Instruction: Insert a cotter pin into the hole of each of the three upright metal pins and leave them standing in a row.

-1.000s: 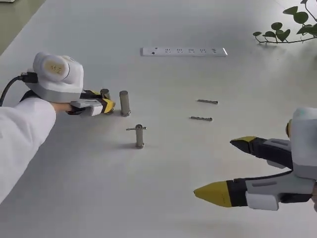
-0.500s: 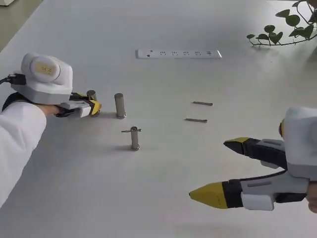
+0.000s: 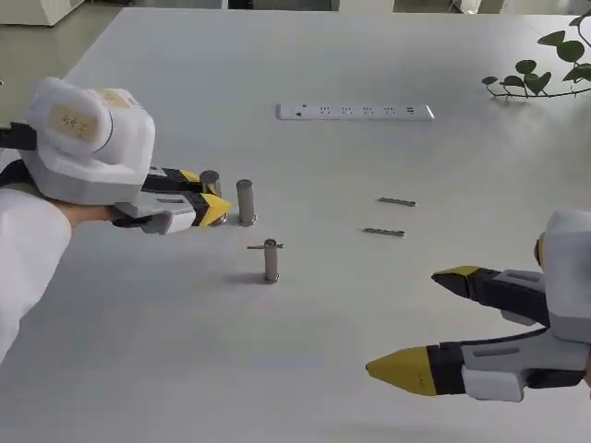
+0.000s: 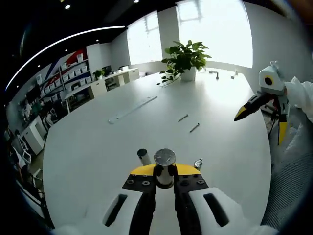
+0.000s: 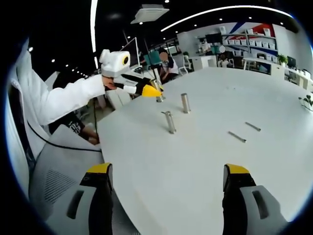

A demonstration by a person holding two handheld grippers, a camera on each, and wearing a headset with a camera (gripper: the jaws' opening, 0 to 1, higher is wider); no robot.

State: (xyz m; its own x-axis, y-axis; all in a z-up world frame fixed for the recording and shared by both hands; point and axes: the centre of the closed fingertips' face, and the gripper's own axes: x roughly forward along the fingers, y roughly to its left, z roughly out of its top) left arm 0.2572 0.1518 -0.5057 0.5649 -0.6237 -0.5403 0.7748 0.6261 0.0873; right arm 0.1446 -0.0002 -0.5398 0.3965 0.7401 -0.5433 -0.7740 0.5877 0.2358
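At the left of the bench [image 3: 185,351], clamps one bare metal pin [image 4: 165,157] in the closed left gripper [image 4: 165,172], holds the right gripper [image 3: 402,321] wide open and empty, counts one cottered pin [image 3: 271,263] done, leaves a second bare pin [image 3: 246,202] and two loose cotter pins [image 3: 396,201] [image 3: 383,232] to fit.

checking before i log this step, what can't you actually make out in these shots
- Gripped metal pin: shaft and hole hidden between the jaws of the left gripper, left gripper view.
- Free metal pin: any hole too small to see, head view.
- Loose cotter pins: their ends too small to tell apart, head view.
- Plant: cut off by the right edge, head view.
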